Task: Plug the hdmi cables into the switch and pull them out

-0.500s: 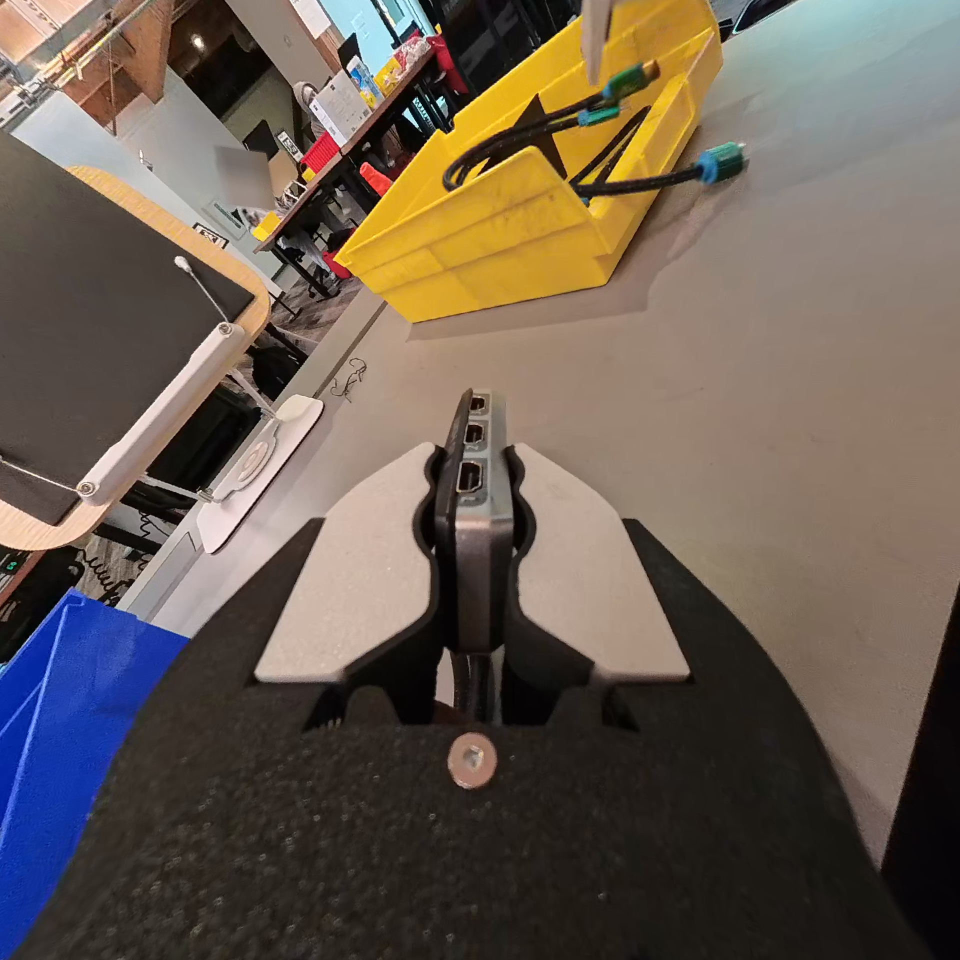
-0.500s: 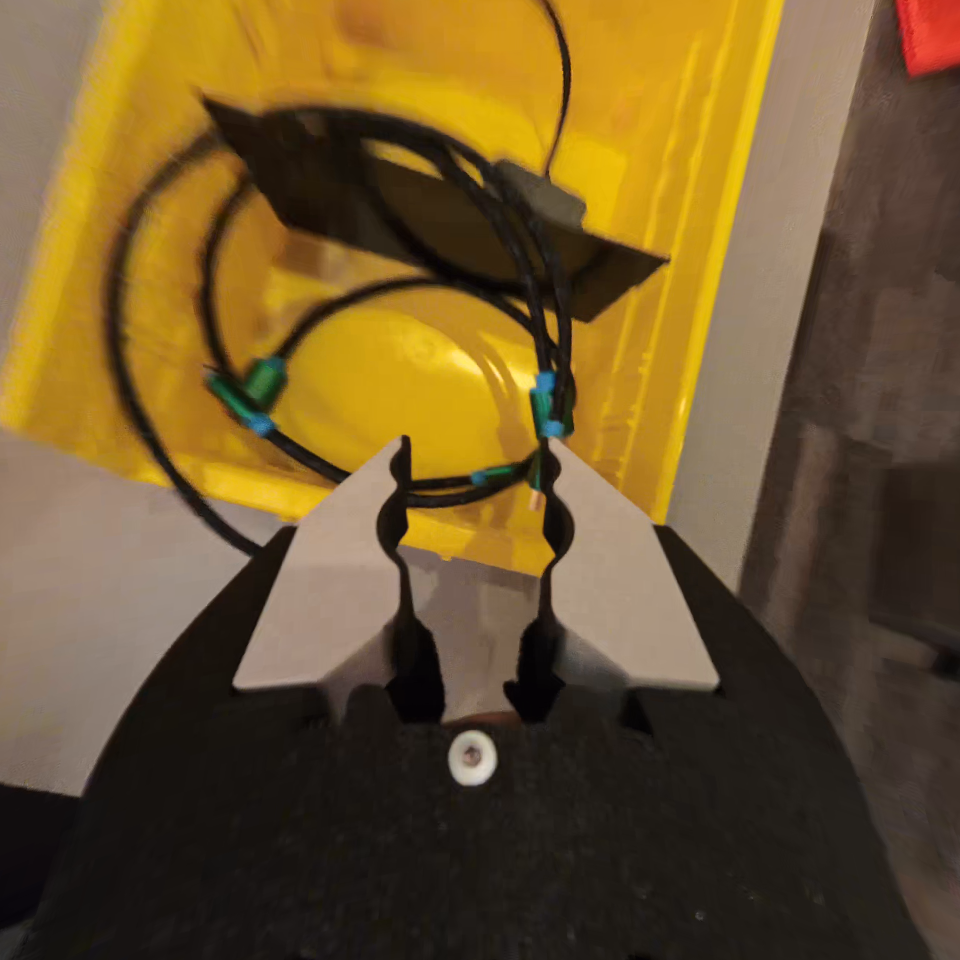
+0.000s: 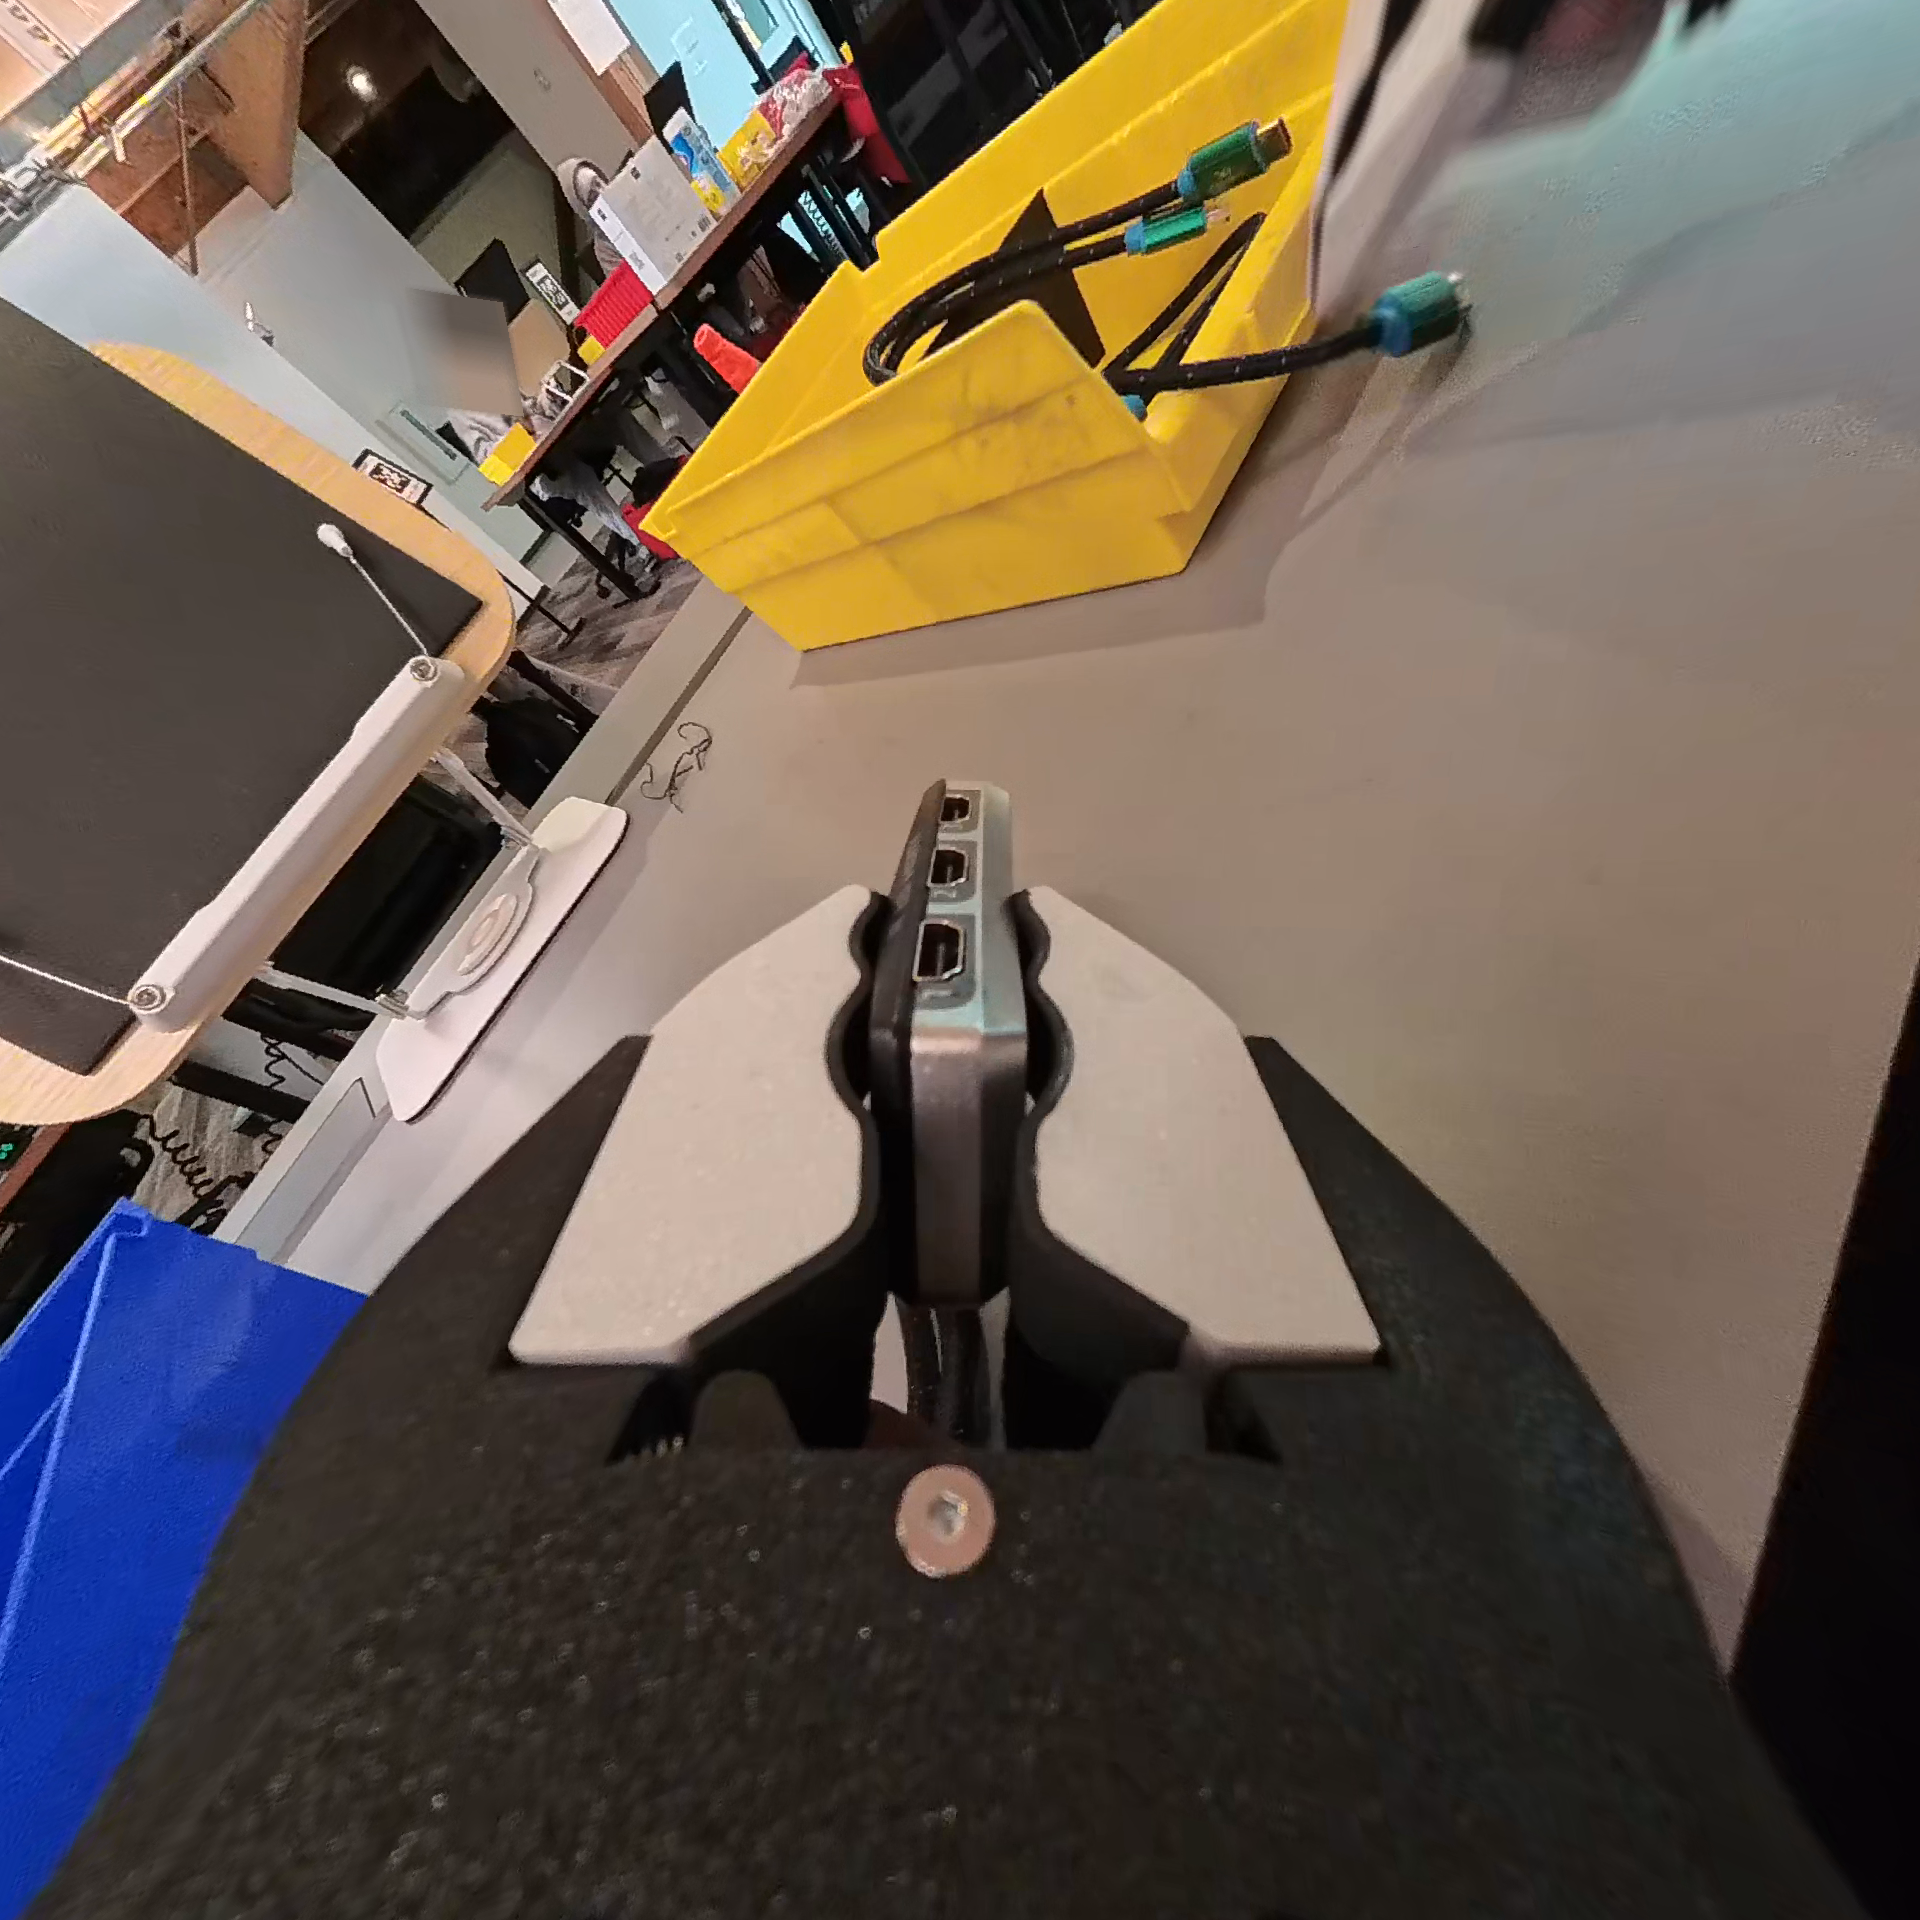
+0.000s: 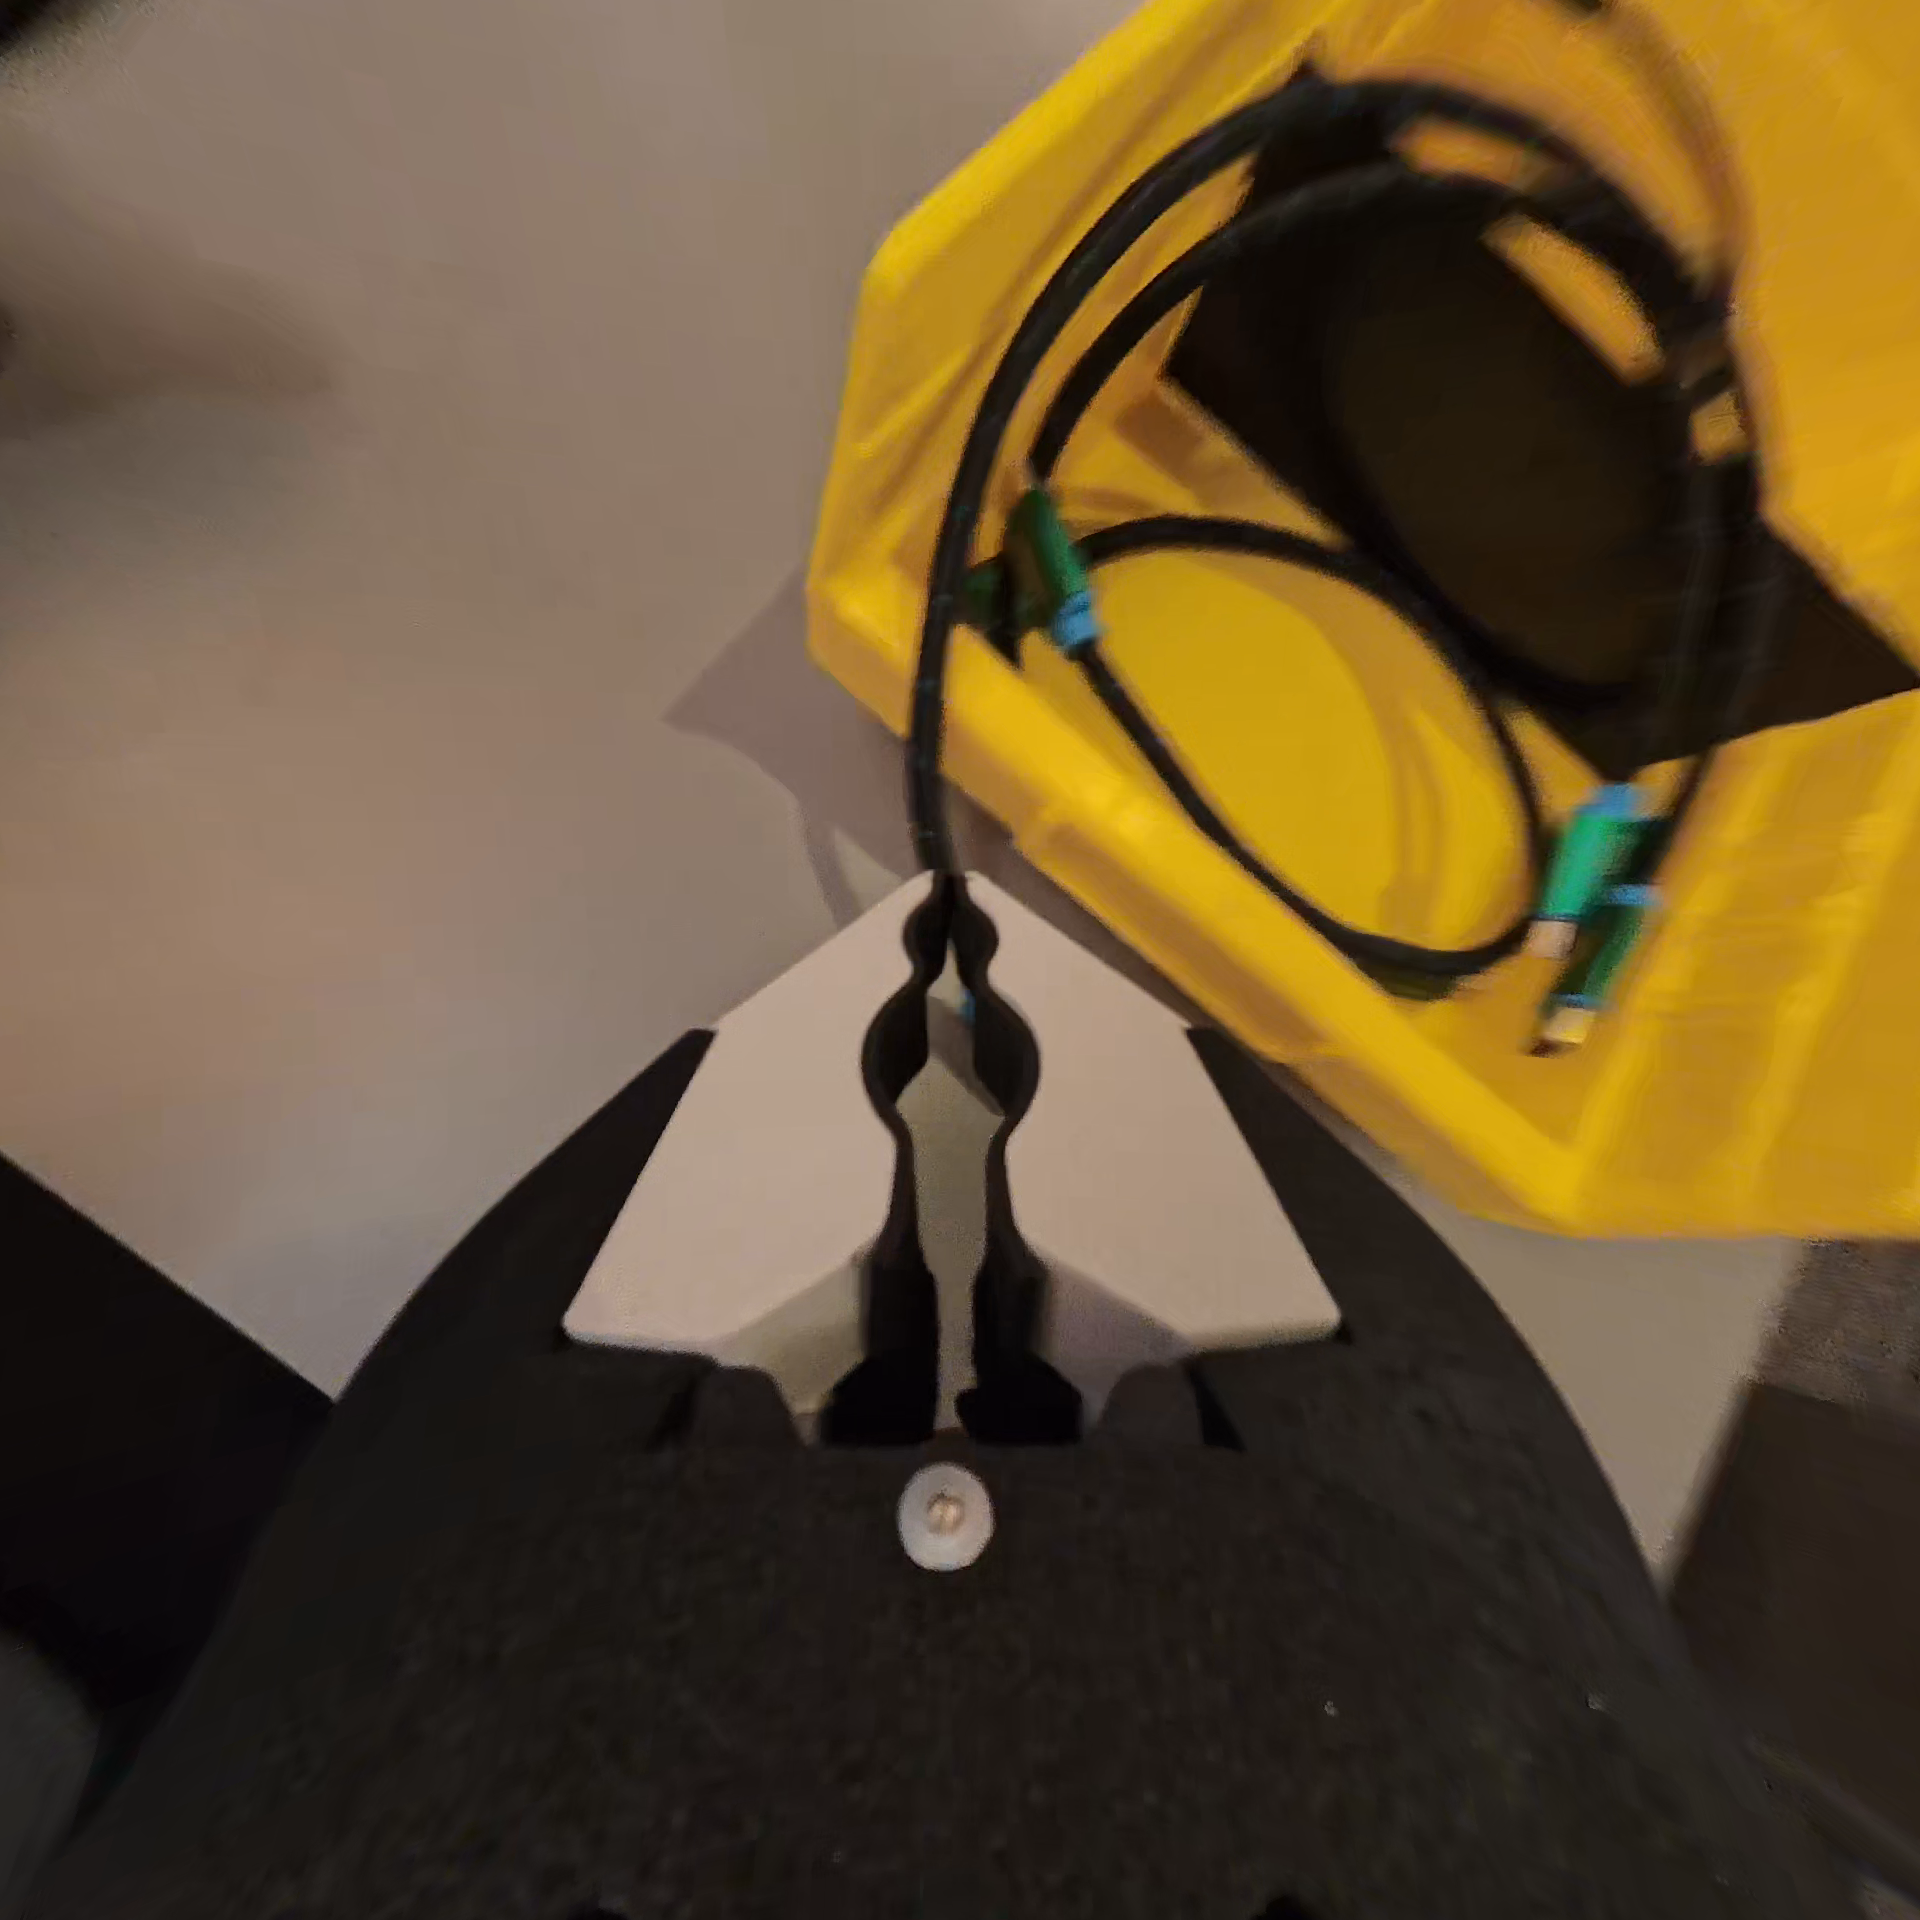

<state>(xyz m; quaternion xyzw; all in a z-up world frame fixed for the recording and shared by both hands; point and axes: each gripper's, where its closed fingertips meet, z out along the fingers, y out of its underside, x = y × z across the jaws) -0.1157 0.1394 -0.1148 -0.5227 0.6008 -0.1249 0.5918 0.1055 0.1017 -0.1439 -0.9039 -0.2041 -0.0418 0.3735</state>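
My left gripper [image 3: 945, 904] is shut on the HDMI switch [image 3: 951, 1039], a slim grey and black box held on edge over the grey table [image 3: 1455, 935]. Its three ports face away from me and are empty. A yellow bin [image 3: 935, 499] farther off holds black braided HDMI cables with green and teal plugs [image 3: 1226, 156]. One plug [image 3: 1413, 317] hangs out over the bin's side, next to the blurred right gripper [image 3: 1382, 125]. In the right wrist view my right gripper [image 4: 940, 894] is shut on that black cable [image 4: 935, 675] just outside the bin [image 4: 1195, 883]. A bit of teal shows between the fingers.
A blue bin [image 3: 125, 1507] stands at the near left, past the table's left edge. A dark upright object [image 3: 1849, 1351] bounds the right side. A black board with a wooden rim [image 3: 208, 623] and a white clamp base [image 3: 499, 935] are at the left. A black sheet [image 4: 1507, 468] lies in the yellow bin. The left gripper's tips are roughly 25 cm from the right gripper's.
My right gripper was open over the bin; it has moved to the bin's side and shut on the cable hanging out. The left gripper holds the switch as before.
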